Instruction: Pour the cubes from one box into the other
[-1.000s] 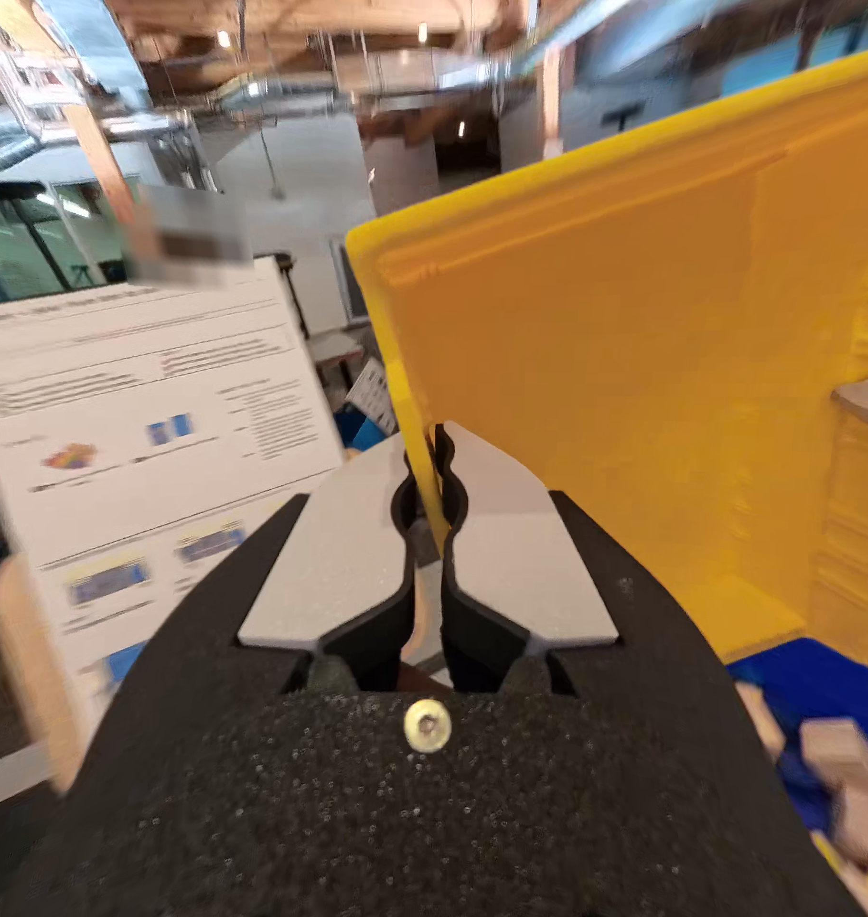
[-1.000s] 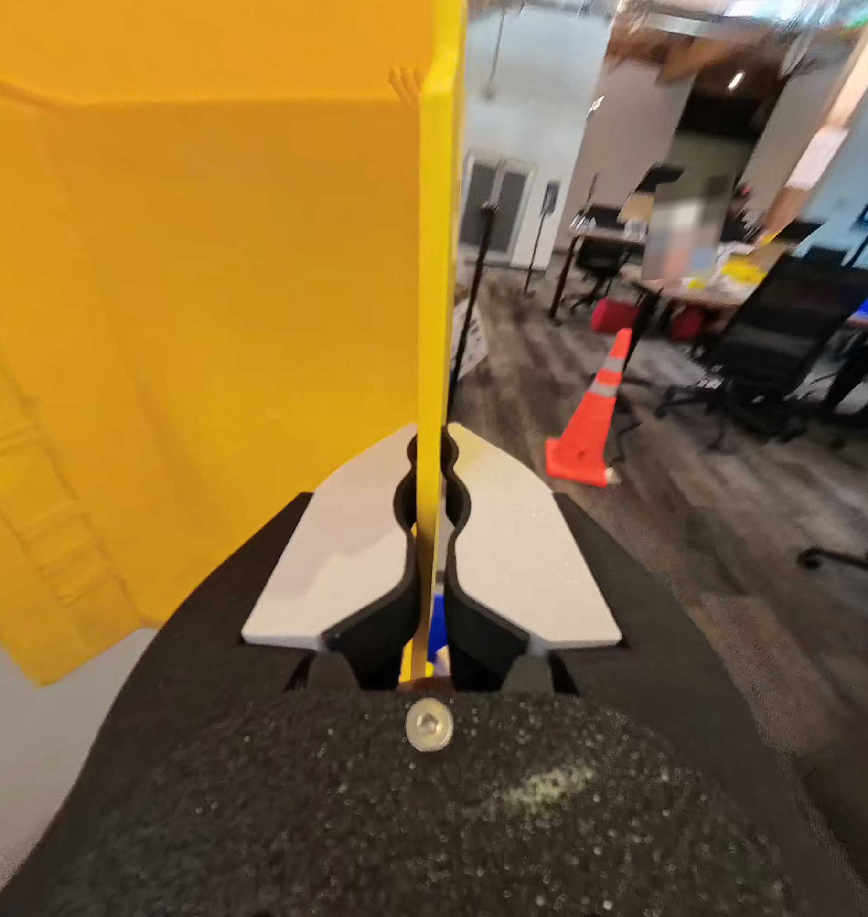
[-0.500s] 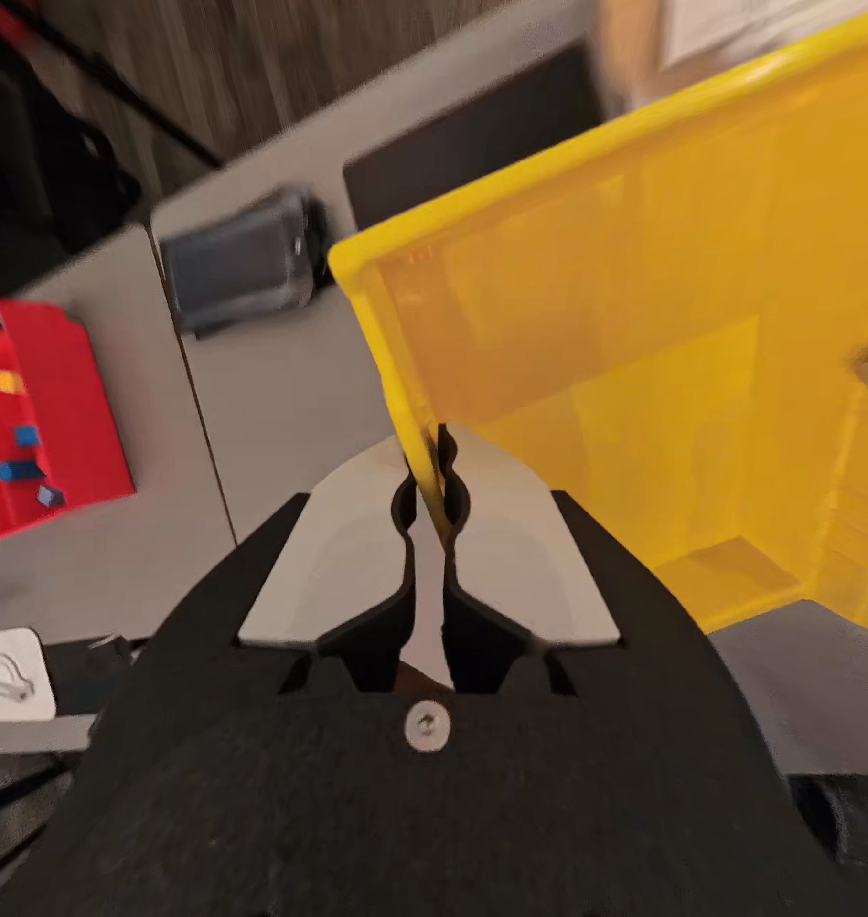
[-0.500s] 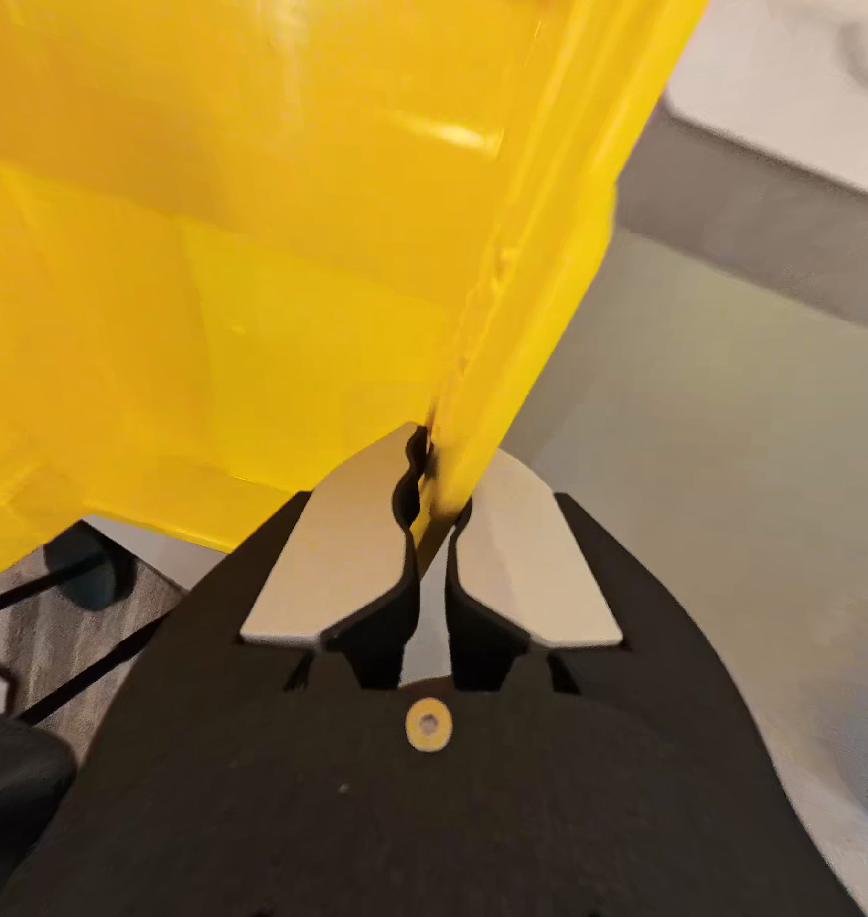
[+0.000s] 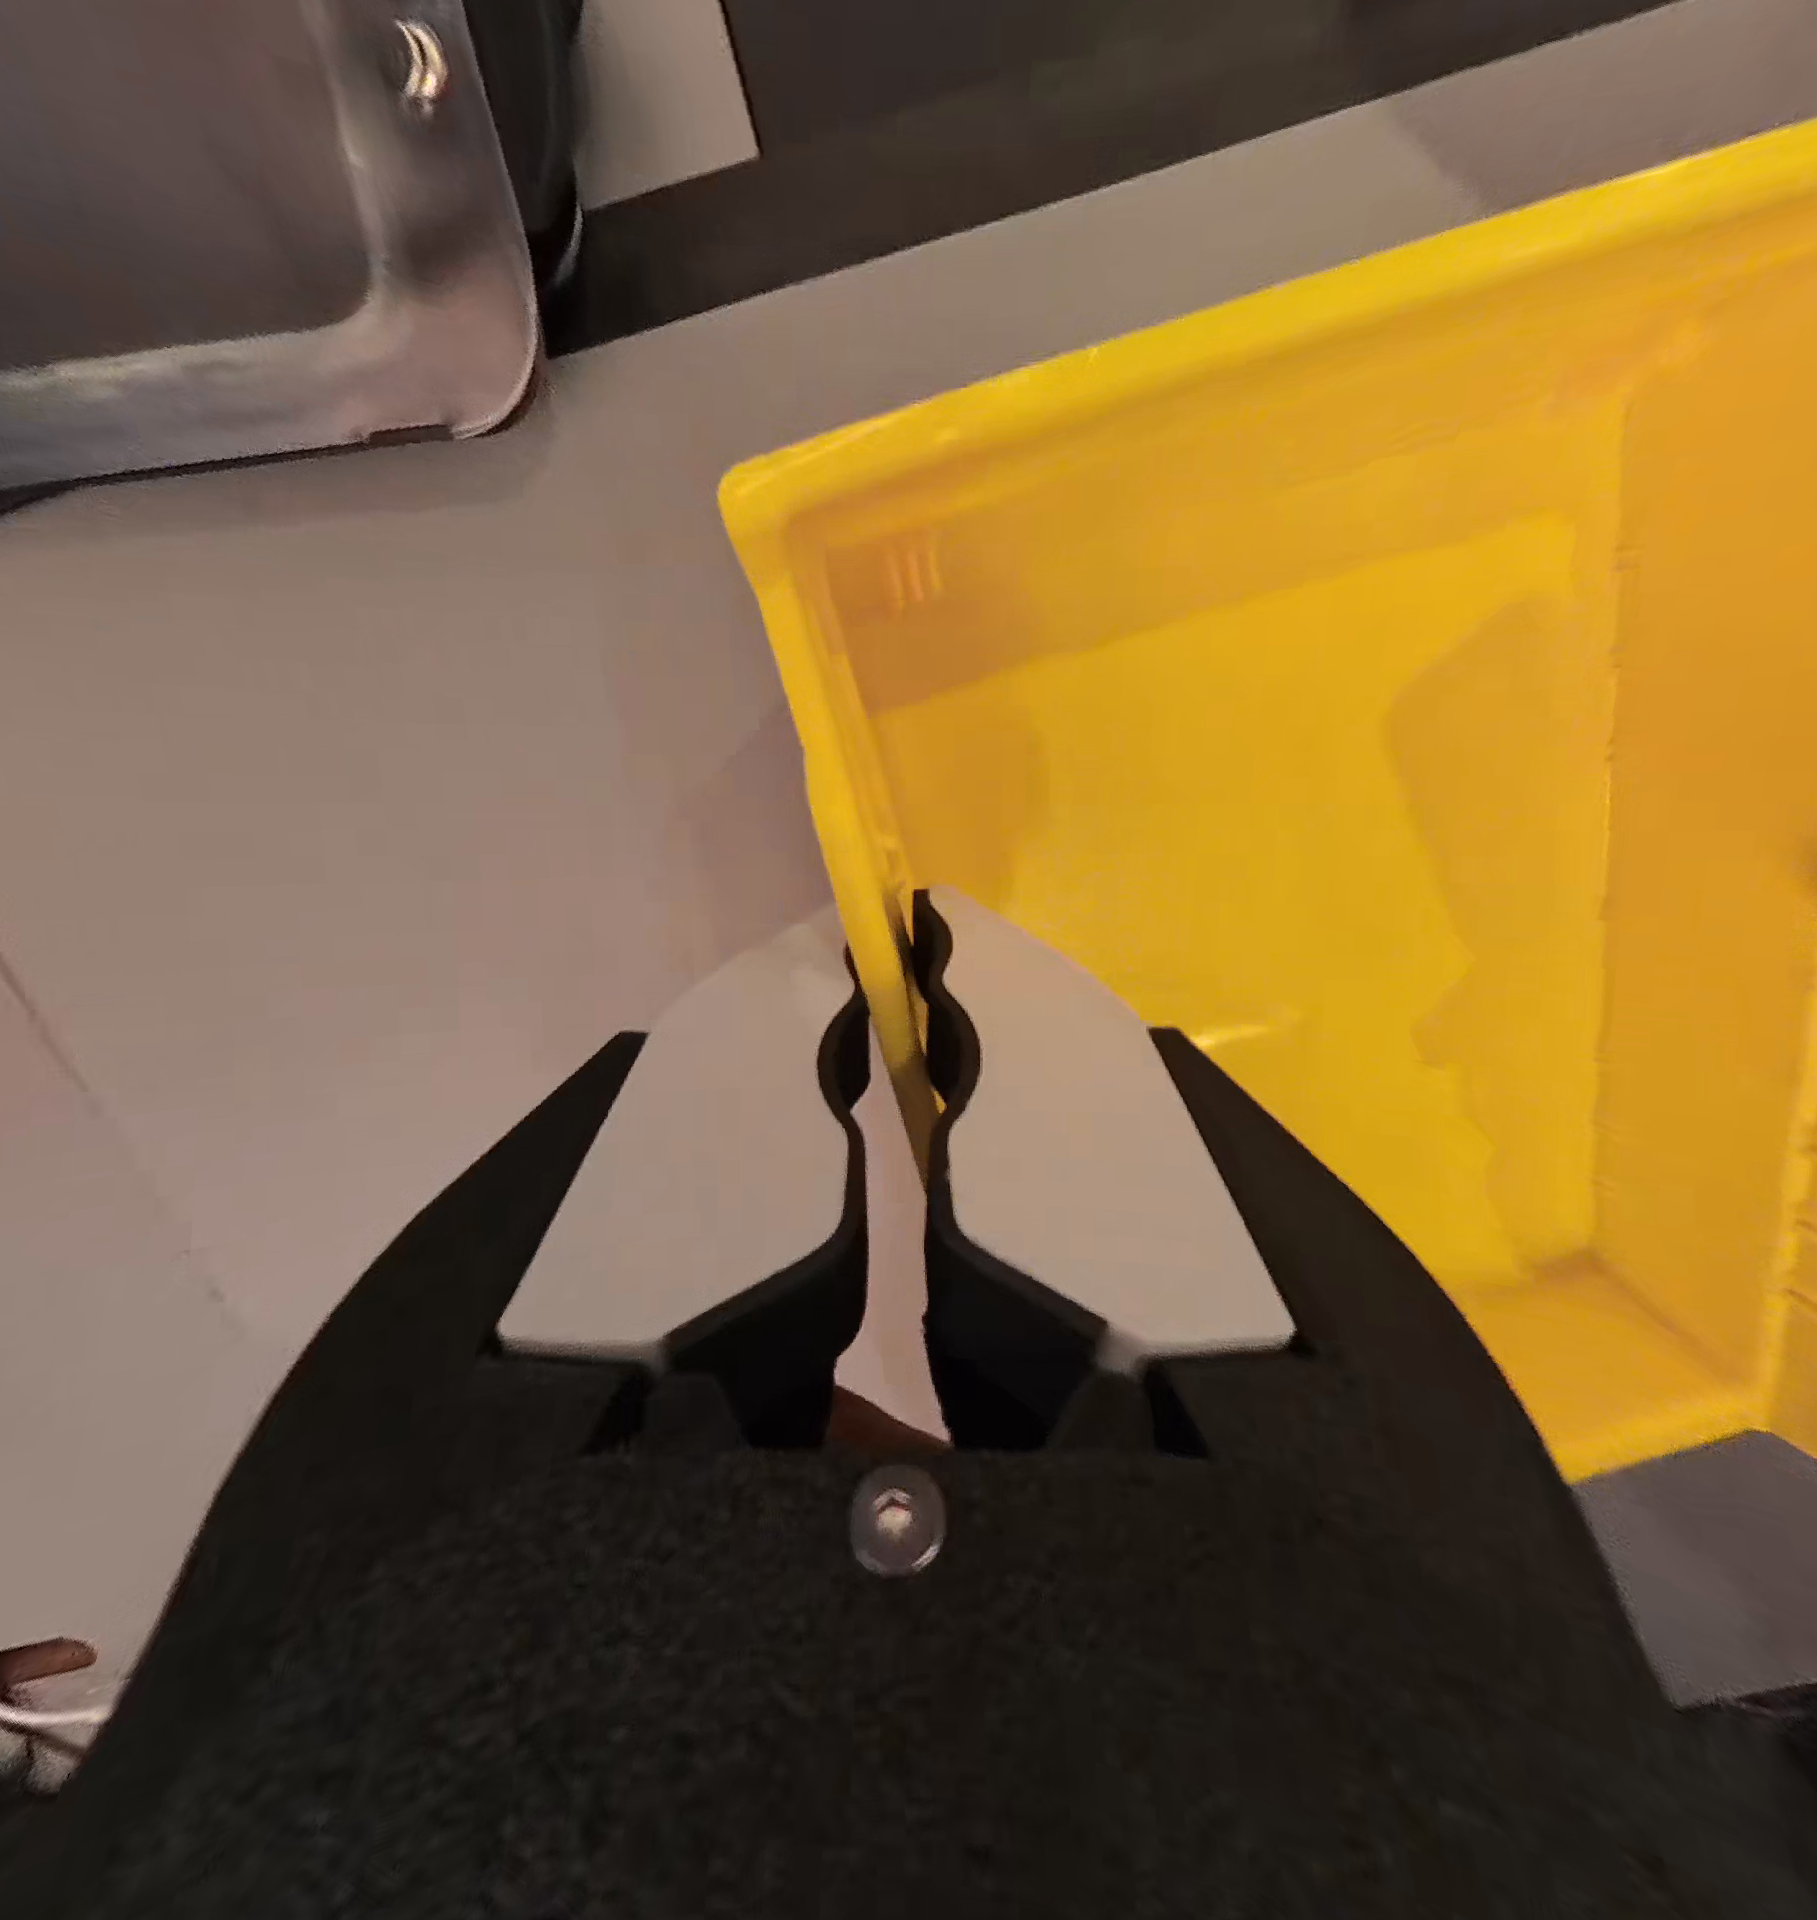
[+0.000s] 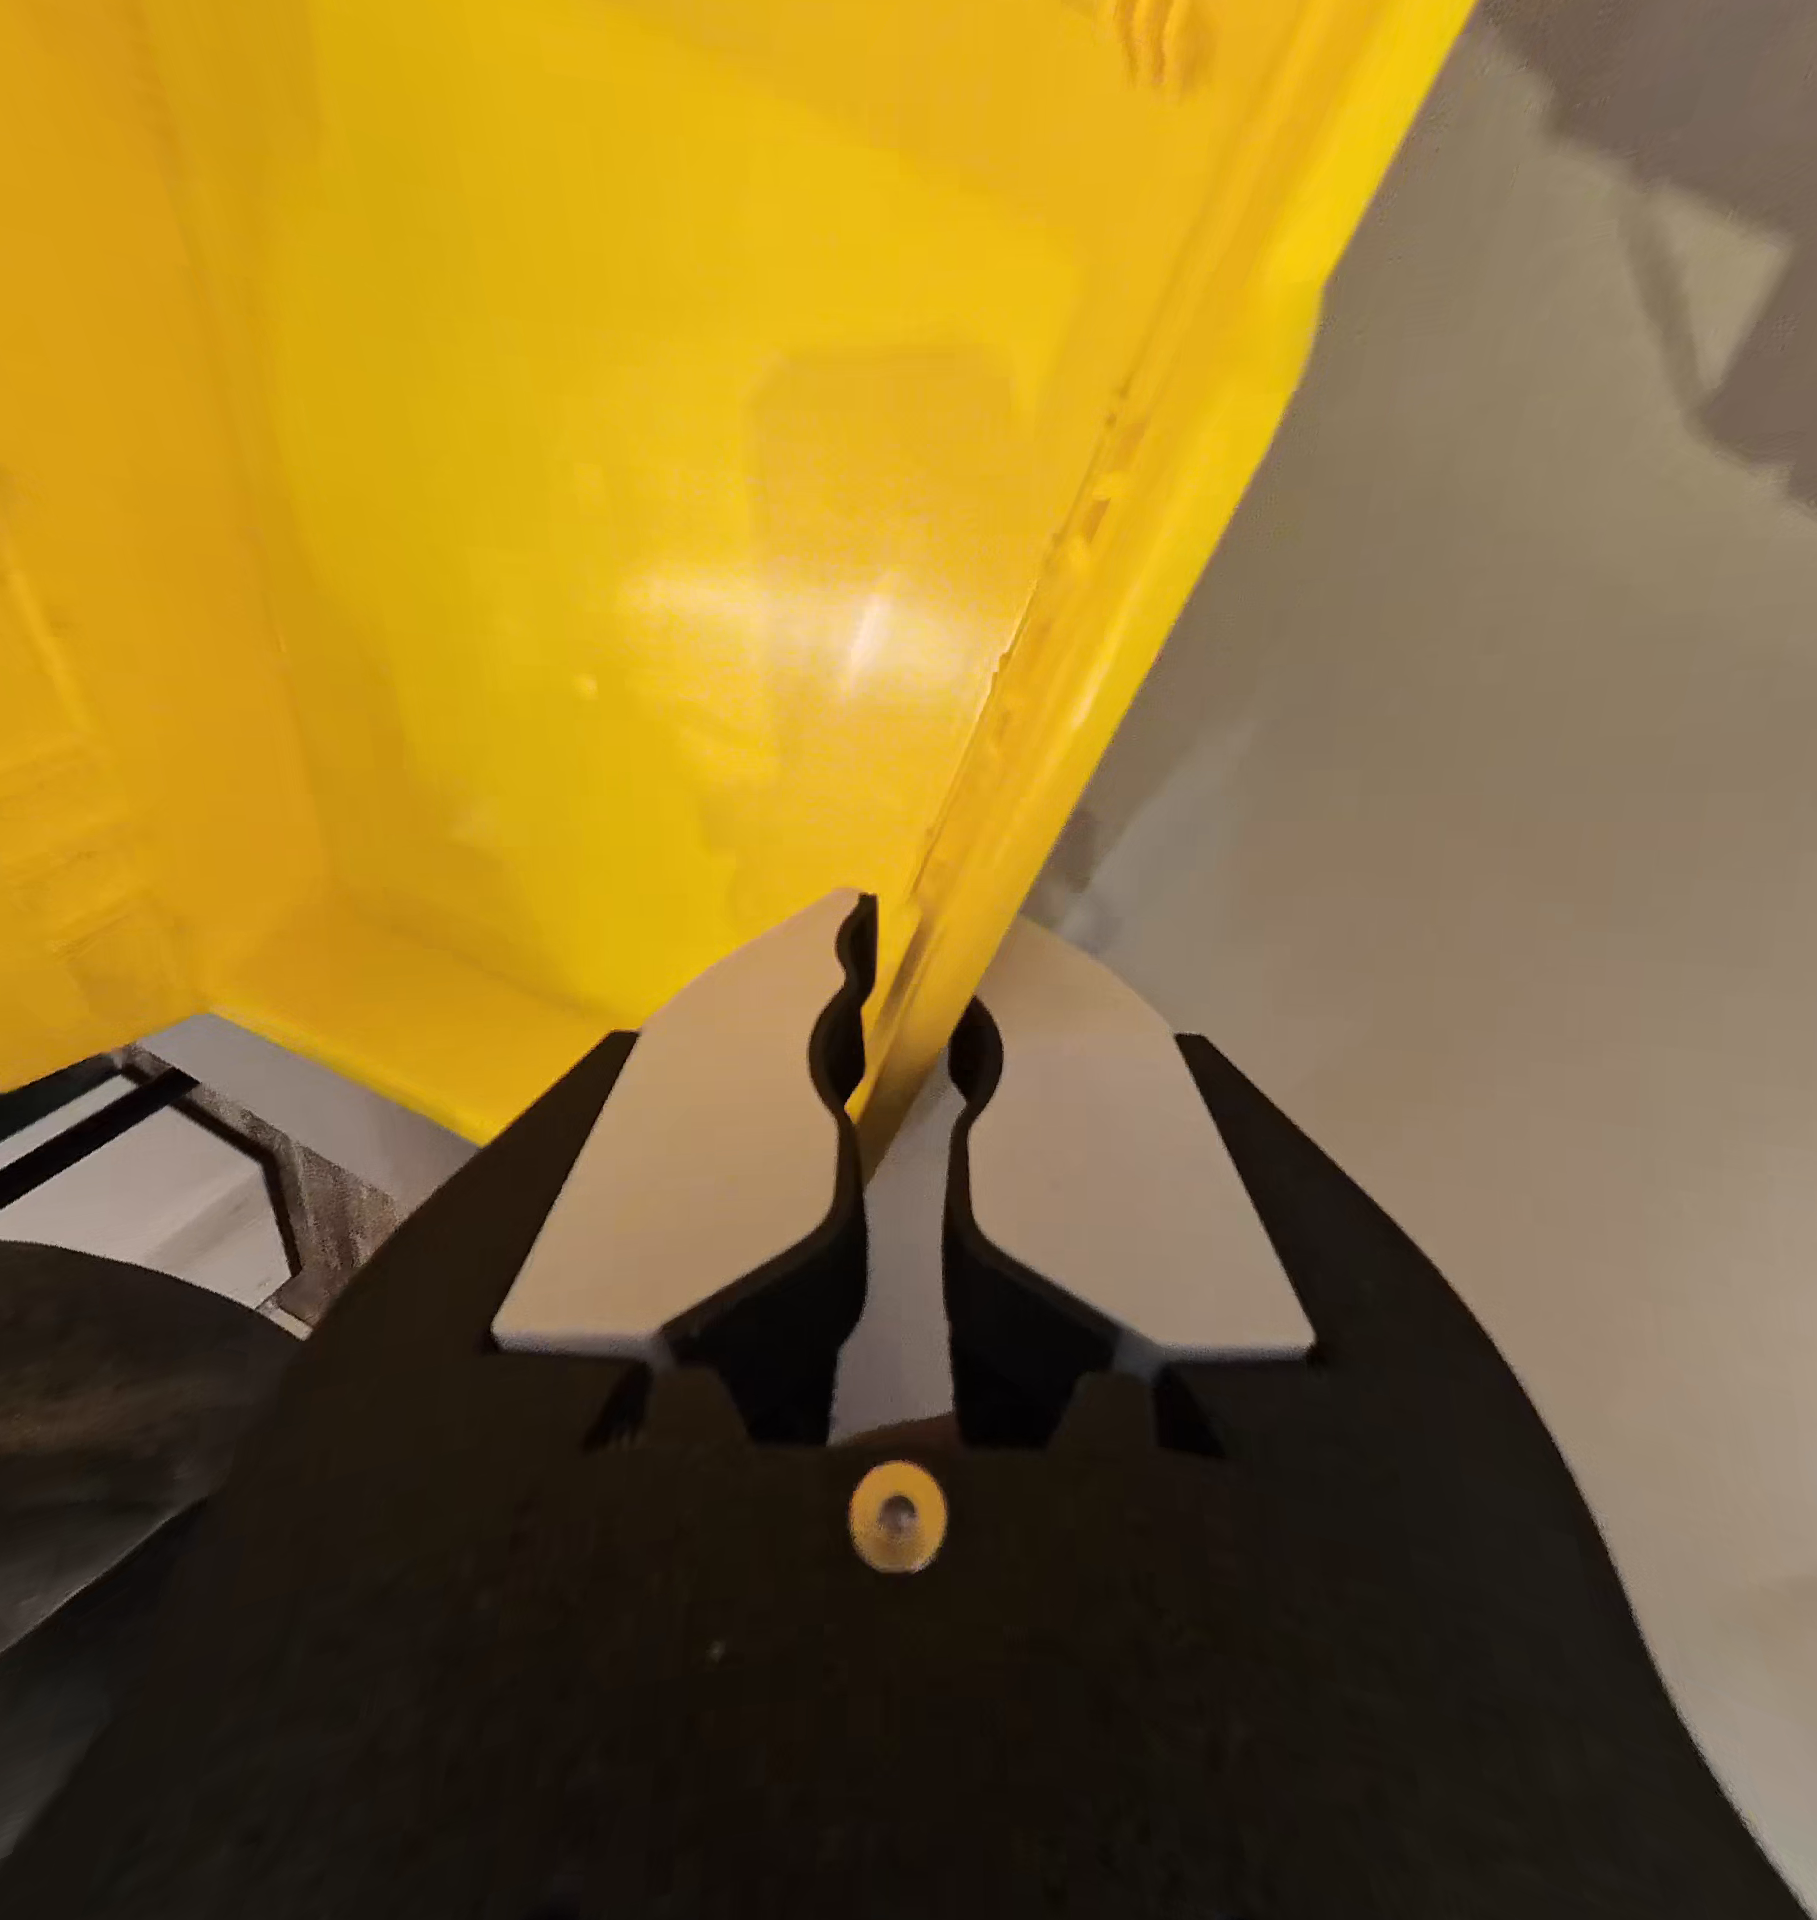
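Observation:
An empty yellow plastic box (image 5: pixel 1299 831) is held between my two grippers over the grey table. My left gripper (image 5: pixel 896 935) is shut on the box's left side wall. My right gripper (image 6: pixel 919 935) is shut on the box's right side wall; the box fills the upper left of the right wrist view (image 6: pixel 571 468). I look into the box's bare inside in both views. No cubes and no second box show in either view now.
The grey table top (image 5: pixel 312 779) lies under the box. A clear plastic container (image 5: pixel 208 229) stands at the far left. A dark gap (image 5: pixel 987 187) runs along the table's far edge. The table's near corner and dark floor (image 6: pixel 73 1403) show at the lower left.
Both grippers have tipped from facing the room down toward the table, carrying the yellow box. The blue box with cubes and the red box have left the left wrist view.

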A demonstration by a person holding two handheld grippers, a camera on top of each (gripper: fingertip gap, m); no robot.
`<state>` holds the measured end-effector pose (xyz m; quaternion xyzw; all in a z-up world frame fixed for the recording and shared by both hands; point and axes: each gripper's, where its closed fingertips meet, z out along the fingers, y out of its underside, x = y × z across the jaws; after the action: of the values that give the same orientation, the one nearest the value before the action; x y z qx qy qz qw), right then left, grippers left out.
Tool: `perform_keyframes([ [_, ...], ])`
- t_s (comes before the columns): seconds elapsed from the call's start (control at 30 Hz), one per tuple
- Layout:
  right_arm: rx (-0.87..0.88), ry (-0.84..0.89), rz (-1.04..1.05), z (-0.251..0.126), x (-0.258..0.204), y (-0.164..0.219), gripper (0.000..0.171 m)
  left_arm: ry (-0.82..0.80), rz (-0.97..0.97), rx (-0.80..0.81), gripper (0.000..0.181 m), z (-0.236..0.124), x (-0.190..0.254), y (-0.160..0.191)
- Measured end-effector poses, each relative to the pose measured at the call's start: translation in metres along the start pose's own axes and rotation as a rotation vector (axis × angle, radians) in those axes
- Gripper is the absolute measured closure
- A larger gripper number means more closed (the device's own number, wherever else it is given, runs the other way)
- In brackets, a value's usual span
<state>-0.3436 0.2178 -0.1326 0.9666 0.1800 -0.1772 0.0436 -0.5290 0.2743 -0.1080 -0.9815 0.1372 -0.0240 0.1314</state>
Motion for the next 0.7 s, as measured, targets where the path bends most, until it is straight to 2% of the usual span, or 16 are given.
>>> perform_keyframes([
  [0.1,0.006,-0.022,-0.003,0.007,-0.001,-0.002,0.156,-0.014,-0.017,-0.017,0.175,0.016,-0.003,0.004],
  [0.23,0.074,-0.044,-0.052,-0.001,-0.005,-0.002,0.154,-0.029,-0.066,0.009,0.173,0.019,-0.008,0.011],
  [0.3,0.199,-0.083,-0.098,-0.022,-0.01,-0.005,0.154,-0.113,-0.053,0.06,0.16,0.004,-0.016,0.011],
  [0.4,0.441,-0.224,-0.168,-0.074,-0.021,0.007,0.15,-0.158,-0.07,0.164,0.152,-0.037,-0.014,0.009],
  [0.47,0.627,-0.279,-0.241,-0.114,-0.014,0.028,0.15,-0.16,-0.076,0.26,0.149,-0.068,0.0,0.01],
  [0.57,0.847,-0.252,-0.33,-0.159,0.026,0.078,0.146,-0.101,-0.101,0.418,0.149,-0.108,0.04,0.023],
  [0.63,0.937,-0.215,-0.371,-0.177,0.067,0.123,0.142,-0.186,-0.063,0.46,0.149,-0.123,0.06,0.046],
  [0.7,0.989,-0.096,-0.34,-0.185,0.128,0.173,0.14,-0.26,-0.007,0.513,0.148,-0.132,0.086,0.074],
])
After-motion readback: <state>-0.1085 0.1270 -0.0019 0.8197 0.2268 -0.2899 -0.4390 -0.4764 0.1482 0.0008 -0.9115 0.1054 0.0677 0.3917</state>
